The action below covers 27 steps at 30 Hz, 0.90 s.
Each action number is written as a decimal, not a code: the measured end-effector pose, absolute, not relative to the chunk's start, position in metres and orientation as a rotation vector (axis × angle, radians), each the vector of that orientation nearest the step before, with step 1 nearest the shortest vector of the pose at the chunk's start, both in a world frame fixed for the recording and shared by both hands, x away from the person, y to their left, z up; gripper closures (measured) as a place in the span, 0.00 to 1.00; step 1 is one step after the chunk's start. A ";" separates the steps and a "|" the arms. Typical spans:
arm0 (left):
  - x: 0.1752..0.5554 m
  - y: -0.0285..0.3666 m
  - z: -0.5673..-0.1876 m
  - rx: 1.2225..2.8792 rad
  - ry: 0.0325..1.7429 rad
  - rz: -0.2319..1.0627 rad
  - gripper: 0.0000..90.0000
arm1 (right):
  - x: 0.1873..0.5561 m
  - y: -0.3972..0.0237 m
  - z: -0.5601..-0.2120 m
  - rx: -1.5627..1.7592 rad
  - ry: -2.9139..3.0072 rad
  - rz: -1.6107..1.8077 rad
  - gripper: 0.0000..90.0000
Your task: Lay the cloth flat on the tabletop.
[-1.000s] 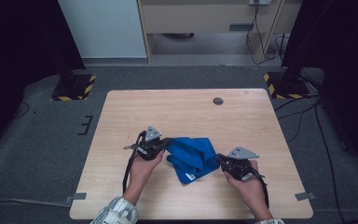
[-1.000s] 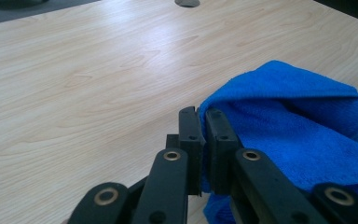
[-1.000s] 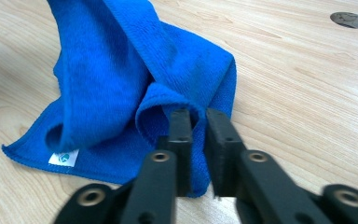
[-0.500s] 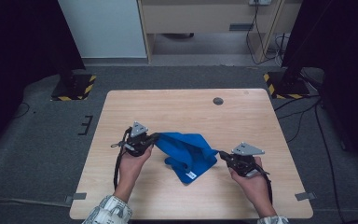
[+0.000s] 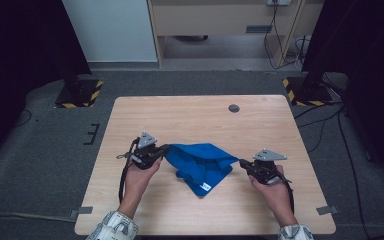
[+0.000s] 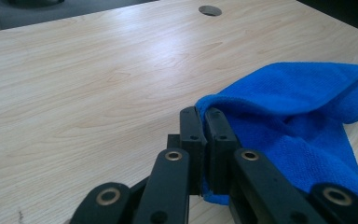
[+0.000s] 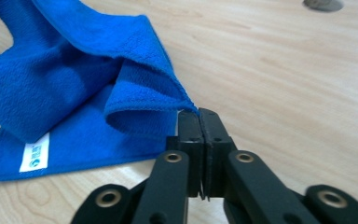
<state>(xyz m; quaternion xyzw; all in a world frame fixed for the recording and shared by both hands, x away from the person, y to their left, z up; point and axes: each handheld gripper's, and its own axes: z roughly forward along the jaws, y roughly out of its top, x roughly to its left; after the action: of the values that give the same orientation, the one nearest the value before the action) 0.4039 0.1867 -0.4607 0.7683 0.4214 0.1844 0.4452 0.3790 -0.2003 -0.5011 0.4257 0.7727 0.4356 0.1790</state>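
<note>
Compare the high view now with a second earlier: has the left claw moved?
Yes. The left claw, shut on the blue cloth, has shifted left, away from the table's round hole, drawing the cloth wider.

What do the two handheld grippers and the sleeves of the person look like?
Both the left gripper and the right gripper are black, with riveted linkage arms, a grey three-cornered plate on top and a trailing black cable. The sleeves are pale with a dark pattern.
</note>
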 end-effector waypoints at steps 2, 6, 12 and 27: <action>0.404 0.185 -0.461 1.908 1.041 0.455 0.96 | 0.377 -0.199 -0.505 1.208 2.199 1.237 0.92; 0.404 0.184 -0.463 1.905 1.047 0.451 0.96 | 0.372 -0.196 -0.512 1.200 2.239 1.261 0.72; 0.404 0.185 -0.463 1.902 1.050 0.450 0.96 | 0.367 -0.186 -0.514 1.162 2.261 1.277 0.53; 0.409 0.193 -0.458 1.854 1.078 0.442 0.97 | 0.355 -0.154 -0.518 1.044 2.352 1.296 0.39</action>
<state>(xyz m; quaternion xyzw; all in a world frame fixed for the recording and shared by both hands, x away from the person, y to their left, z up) 0.4085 0.1926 -0.4579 0.7526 0.4377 0.1792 0.4581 0.3552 -0.1537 -0.5182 0.3593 0.8094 0.4461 0.1299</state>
